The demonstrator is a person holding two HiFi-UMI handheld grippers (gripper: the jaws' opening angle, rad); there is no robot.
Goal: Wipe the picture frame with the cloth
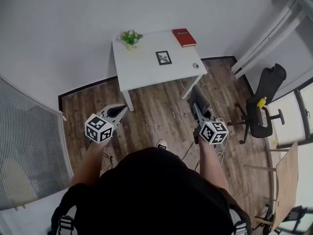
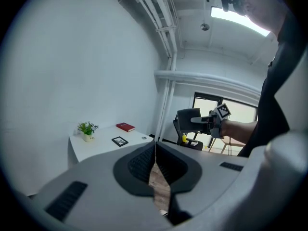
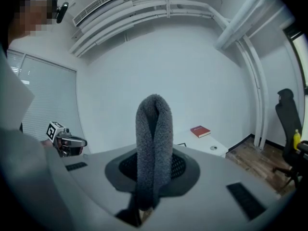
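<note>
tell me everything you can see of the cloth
The cloth is dark grey and fuzzy, like terry. It is folded double into a rounded loop that stands upright, its lower ends pinched in the right claw, which is shut on it. Nothing else touches it; the white table is far off.

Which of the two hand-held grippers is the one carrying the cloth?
The right gripper: a grey fuzzy cloth is folded and clamped between its jaws. The left gripper has its jaws shut together with nothing between them.
</note>
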